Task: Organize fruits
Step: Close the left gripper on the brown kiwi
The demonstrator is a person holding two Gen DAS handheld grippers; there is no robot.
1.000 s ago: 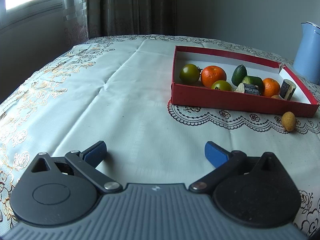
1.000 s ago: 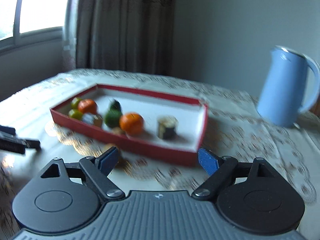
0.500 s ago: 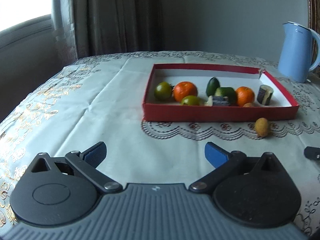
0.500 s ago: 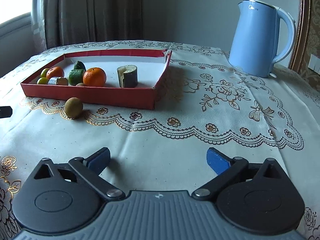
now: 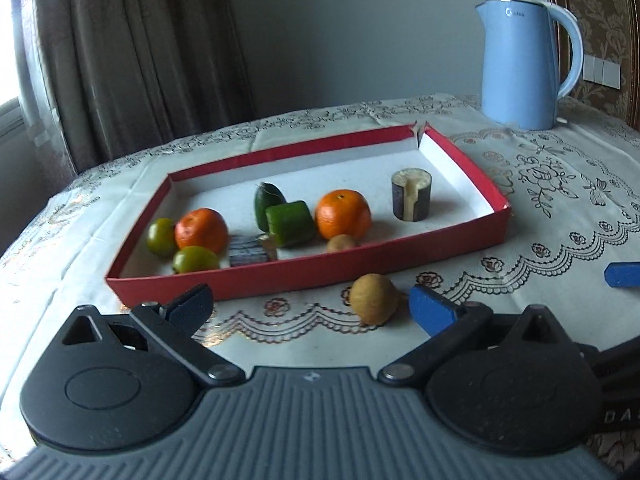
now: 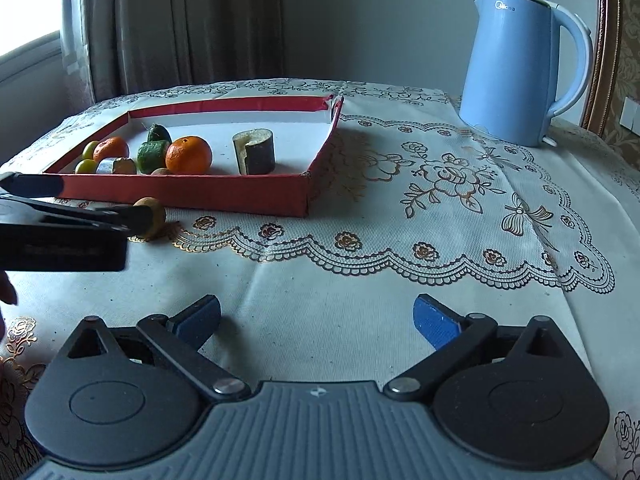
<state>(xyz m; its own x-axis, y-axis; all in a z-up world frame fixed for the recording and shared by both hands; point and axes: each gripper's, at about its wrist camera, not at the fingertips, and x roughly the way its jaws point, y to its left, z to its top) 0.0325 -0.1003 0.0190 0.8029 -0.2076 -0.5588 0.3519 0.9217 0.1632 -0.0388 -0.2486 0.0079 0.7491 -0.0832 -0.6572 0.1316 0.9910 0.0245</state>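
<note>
Small brown fruit (image 5: 374, 298) alone on counter (image 5: 280, 332), just outside red box (image 5: 304, 270).
Looks light, round, firm, likely to roll; best taken across middle with left gripper (image 5: 308, 306), fingers open wide, empty; right gripper (image 6: 316, 318) open too.

brown fruit (image 6: 154, 216) half hidden behind left gripper (image 6: 100, 210)

Kettle brand: a small grey logo, seemingly "Midea", is printed near the top rim of the blue kettle (image 6: 516, 68), far ahead and to the right of the right gripper (image 6: 316, 320); the letters are only partly legible.
Gripper side: the white letters "DA" are seen on dark housing at the lower right edge of the left wrist view.
Gripper body lettering: too blurred to be read.
</note>
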